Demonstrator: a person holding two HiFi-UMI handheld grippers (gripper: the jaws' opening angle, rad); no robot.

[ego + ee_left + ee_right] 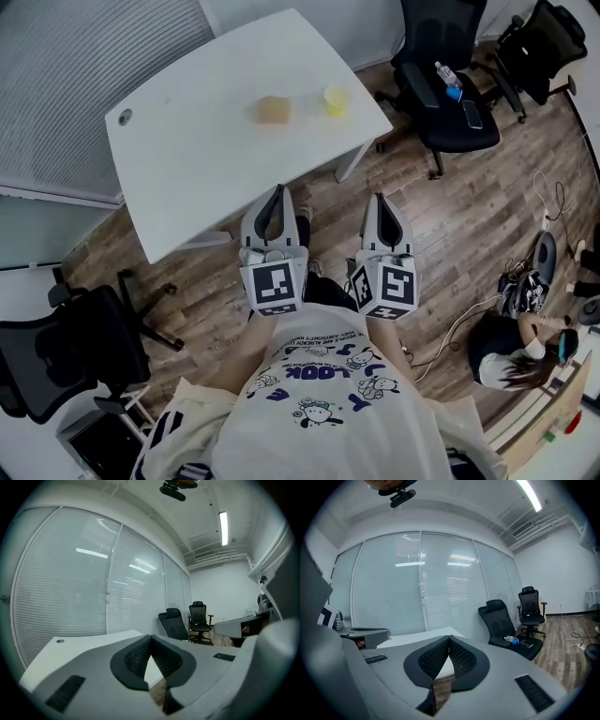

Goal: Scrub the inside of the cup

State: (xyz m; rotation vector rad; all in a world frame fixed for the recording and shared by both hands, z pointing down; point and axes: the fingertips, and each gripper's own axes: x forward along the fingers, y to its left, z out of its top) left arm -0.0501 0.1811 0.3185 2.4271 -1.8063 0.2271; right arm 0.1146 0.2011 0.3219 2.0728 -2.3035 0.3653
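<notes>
On counter, toward its right edge: cup, sponge just left of it. Before the counter's near edge, side by side: left tongs, right tongs. Right of the counter: chair bearing bottle. Near-left of the counter: second chair.

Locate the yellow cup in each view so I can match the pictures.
Head view: yellow cup in the upper middle, on the white table near its right-hand edge.
Left gripper view: not in it.
Right gripper view: not in it.
Shared landmark: the white table, lower left in the left gripper view, centre in the right.
</notes>
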